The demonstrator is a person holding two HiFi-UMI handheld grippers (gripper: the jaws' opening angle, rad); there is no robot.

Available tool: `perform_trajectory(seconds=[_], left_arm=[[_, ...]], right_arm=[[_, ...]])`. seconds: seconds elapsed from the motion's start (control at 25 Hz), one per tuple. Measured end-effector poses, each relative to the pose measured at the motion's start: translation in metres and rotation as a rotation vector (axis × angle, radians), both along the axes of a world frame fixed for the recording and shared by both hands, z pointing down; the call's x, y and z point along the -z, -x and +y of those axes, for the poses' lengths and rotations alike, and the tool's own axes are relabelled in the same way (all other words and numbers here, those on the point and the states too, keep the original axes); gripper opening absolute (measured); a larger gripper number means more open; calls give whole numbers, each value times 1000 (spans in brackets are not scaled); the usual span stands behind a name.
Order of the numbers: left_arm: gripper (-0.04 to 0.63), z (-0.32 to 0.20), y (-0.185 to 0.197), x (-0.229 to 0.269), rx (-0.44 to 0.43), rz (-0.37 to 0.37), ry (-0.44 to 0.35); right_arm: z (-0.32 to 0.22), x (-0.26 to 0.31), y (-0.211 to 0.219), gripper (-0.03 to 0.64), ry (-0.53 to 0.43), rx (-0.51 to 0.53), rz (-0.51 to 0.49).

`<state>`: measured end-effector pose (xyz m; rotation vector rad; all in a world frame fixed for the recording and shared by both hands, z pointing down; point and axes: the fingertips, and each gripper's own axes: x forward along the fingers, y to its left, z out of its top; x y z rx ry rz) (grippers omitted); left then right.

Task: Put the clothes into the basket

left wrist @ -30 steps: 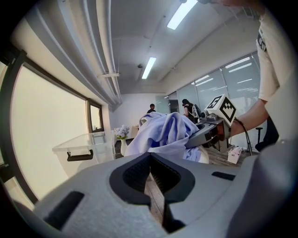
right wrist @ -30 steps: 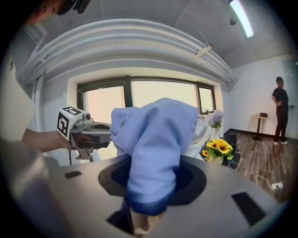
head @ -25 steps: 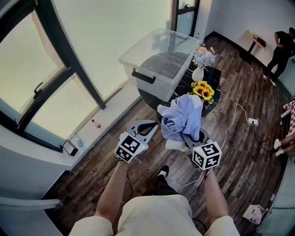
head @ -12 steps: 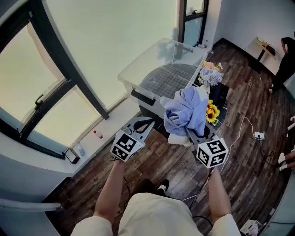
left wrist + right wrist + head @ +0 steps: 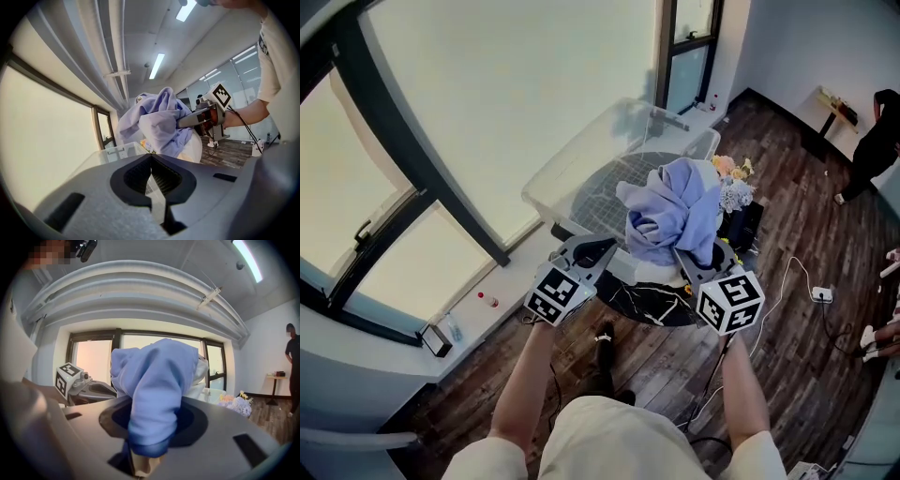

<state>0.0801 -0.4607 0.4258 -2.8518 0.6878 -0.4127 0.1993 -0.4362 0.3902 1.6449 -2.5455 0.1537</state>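
Right gripper [image 5: 689, 267]: jaws clamped on a bundle of pale blue and cream clothes [image 5: 670, 211], which it holds in the air over the near side of the clear plastic basket [image 5: 565, 169]. Left gripper [image 5: 598, 251]: jaws together and empty, just left of the bundle.

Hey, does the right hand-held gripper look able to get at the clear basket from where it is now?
Probably yes. The basket stands open-topped just ahead, and the right hand-held gripper, shut on the clothes, seems to hold them by its near side with nothing in between.
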Motion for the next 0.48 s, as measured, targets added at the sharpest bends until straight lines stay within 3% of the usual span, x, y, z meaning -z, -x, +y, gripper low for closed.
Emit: perform_trajectory(seconds=[0.2, 0.48], left_arm=[[15, -105, -26, 30, -38, -3, -19], [15, -135, -48, 11, -75, -8, -30]], right_arm=[[-101, 34, -23, 170, -6, -45, -8], [-138, 11, -30, 170, 2, -44, -21]])
